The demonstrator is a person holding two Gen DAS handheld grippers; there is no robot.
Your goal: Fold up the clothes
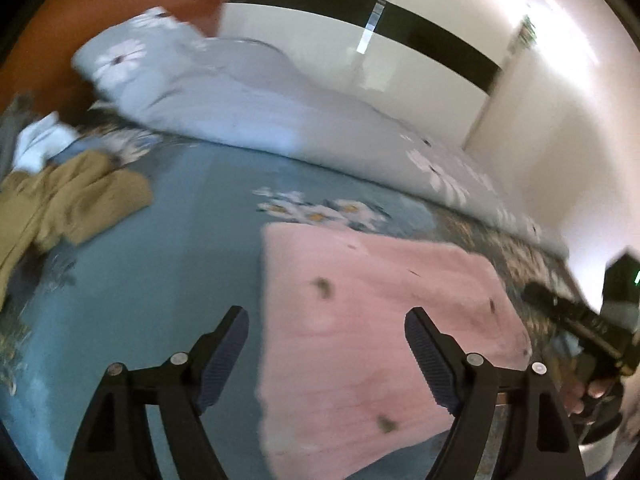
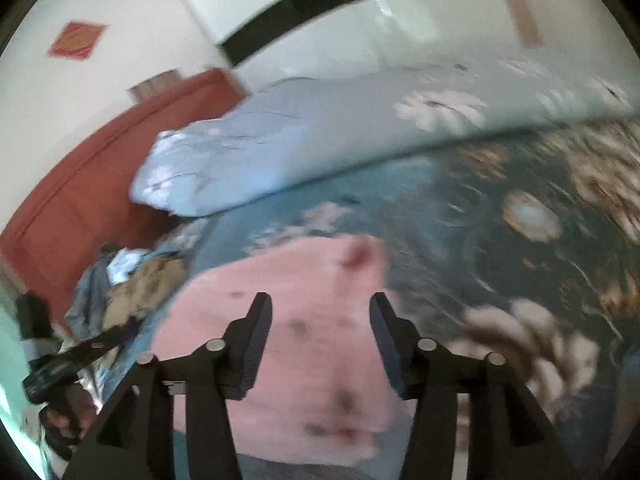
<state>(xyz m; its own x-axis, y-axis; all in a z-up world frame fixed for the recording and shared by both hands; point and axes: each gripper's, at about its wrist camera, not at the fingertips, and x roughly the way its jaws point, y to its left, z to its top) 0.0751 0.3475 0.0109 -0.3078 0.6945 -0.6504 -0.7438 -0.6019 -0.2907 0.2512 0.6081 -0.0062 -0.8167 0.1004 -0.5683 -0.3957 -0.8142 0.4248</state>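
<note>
A pink garment (image 1: 372, 328) with small dark spots lies folded flat in a rough rectangle on the blue flowered bedsheet (image 1: 188, 216). My left gripper (image 1: 326, 320) is open and empty, hovering over the garment's left edge. The pink garment (image 2: 320, 368) also fills the lower middle of the right wrist view. My right gripper (image 2: 320, 306) is open and empty above it. A heap of unfolded clothes, tan (image 1: 68, 200), white and grey, lies at the far left of the bed; it also shows in the right wrist view (image 2: 140, 280). Both views are motion-blurred.
A rolled pale blue flowered duvet (image 1: 260, 108) lies along the far side of the bed, against a red-brown headboard (image 2: 80, 200). White wardrobe doors with a black band (image 1: 400, 16) stand behind. The other hand-held gripper (image 1: 580, 324) shows at the right edge.
</note>
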